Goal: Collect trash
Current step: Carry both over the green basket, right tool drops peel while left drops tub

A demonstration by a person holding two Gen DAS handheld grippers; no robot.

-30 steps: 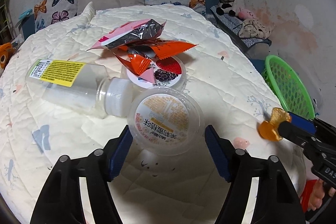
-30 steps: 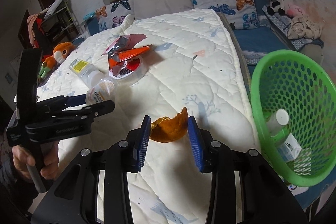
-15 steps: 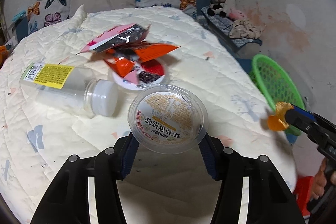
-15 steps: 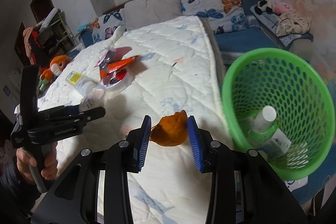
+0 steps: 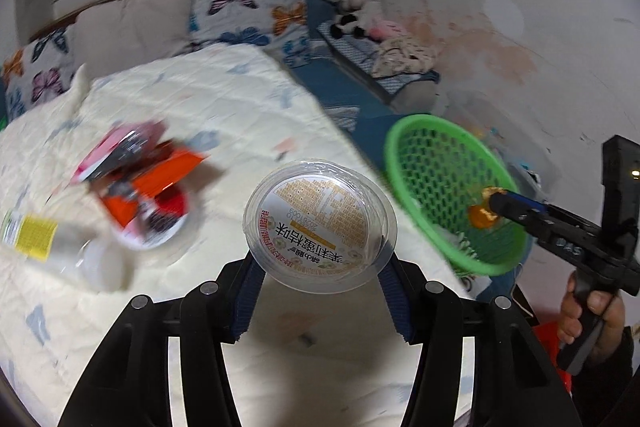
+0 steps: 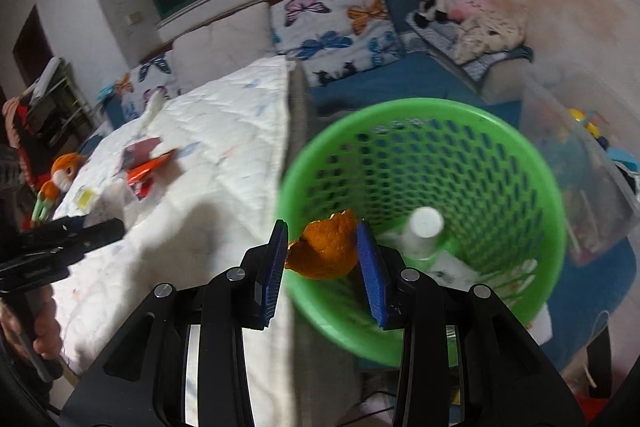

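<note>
Date "20261009" reads on the clear round plastic cup [image 5: 321,223] your left gripper [image 5: 320,291] clamps; your right gripper [image 6: 322,259] pinches orange peel [image 6: 326,251] above the green mesh basket [image 6: 480,131].

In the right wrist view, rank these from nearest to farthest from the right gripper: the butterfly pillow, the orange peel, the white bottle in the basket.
1. orange peel: between the right gripper fingers, over the green basket rim.
2. white bottle: just right of the peel, down inside the basket.
3. butterfly pillow: far back at the head of the bed.
</note>
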